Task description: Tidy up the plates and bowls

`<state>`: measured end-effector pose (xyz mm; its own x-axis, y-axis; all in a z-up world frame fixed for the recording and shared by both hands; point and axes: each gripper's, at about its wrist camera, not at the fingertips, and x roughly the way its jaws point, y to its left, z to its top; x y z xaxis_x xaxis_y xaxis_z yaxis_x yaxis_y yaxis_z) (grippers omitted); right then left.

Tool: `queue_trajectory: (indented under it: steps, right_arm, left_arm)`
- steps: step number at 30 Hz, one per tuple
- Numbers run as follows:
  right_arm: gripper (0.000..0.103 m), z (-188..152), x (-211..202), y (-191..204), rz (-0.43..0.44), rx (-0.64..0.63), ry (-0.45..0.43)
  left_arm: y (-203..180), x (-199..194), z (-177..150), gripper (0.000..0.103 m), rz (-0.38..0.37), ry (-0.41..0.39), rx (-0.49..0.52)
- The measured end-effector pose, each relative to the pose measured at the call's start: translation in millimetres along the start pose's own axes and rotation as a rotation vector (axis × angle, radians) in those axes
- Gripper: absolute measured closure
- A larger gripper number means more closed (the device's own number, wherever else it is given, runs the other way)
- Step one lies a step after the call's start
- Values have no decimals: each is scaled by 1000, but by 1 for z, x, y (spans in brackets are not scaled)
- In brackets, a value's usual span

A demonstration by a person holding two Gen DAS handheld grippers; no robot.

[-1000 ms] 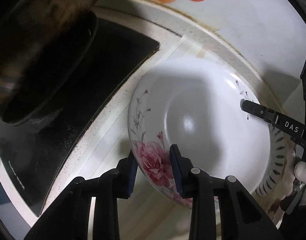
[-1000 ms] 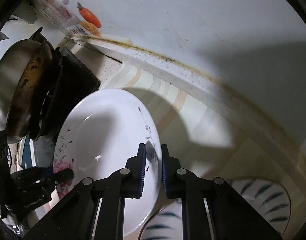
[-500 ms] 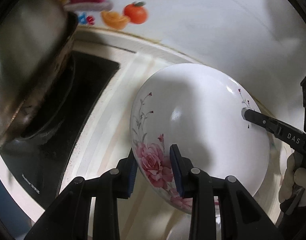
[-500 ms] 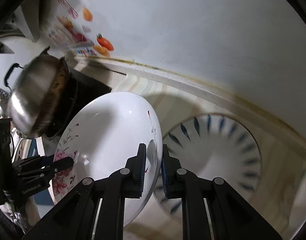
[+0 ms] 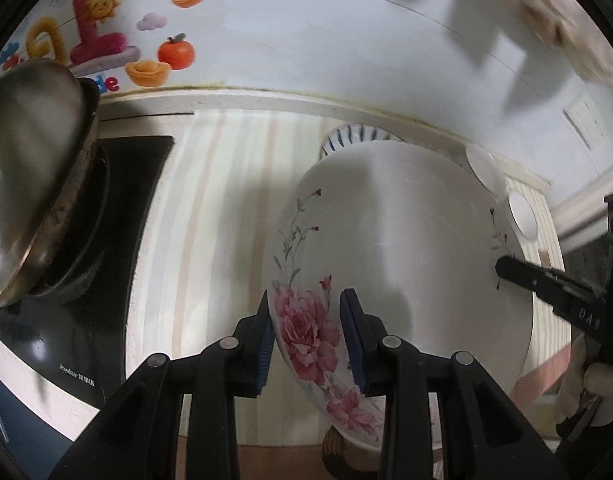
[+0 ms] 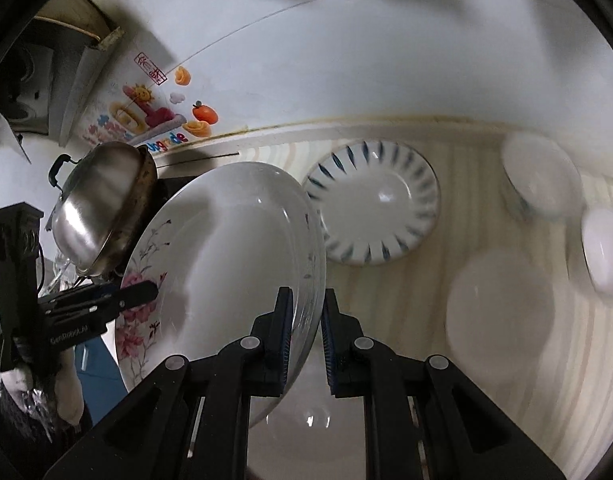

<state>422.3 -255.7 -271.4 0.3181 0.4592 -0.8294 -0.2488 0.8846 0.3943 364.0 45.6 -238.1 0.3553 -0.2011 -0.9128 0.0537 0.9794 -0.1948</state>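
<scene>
A large white plate with pink roses [image 5: 402, 256] is held in the air between both grippers, tilted above the counter. My left gripper [image 5: 306, 320] is shut on its rose-painted rim. My right gripper [image 6: 306, 312] is shut on the opposite rim; the plate also shows in the right wrist view [image 6: 226, 256]. A white plate with blue dashes [image 6: 376, 202] lies flat on the striped counter behind it. A plain white plate [image 6: 500, 318] and two white bowls [image 6: 540, 178] sit to the right.
A steel wok [image 6: 102, 204] sits on the black stove [image 5: 78, 280] at the left. The white wall with a colourful sticker [image 5: 106, 48] runs along the back of the striped counter [image 5: 222, 216]. Another white dish [image 6: 314, 420] lies below the held plate.
Both grippers have lifted the rose plate up and back from the counter. The blue-dashed plate and the dishes on the right have come into view.
</scene>
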Motion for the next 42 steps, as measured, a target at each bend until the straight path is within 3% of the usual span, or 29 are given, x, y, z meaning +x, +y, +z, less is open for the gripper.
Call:
queue_trajectory:
  steps: [6, 12, 18, 32, 42]
  right_arm:
    - [87, -66, -17, -19, -19, 90, 4]
    - [87, -109, -10, -43, -42, 169, 32]
    - [87, -129, 5, -62, -58, 215, 72]
    - [87, -146, 37, -82, -49, 242, 148]
    - [87, -139, 40, -77, -75, 193, 152]
  left_arm:
    - [-14, 15, -27, 74, -10, 64, 63]
    - [-30, 51, -50, 74, 8, 148, 106]
    - [-43, 80, -64, 74, 44, 208, 159]
    - [-53, 113, -74, 74, 131, 280, 208]
    - [-62, 124, -74, 73, 149, 274, 200]
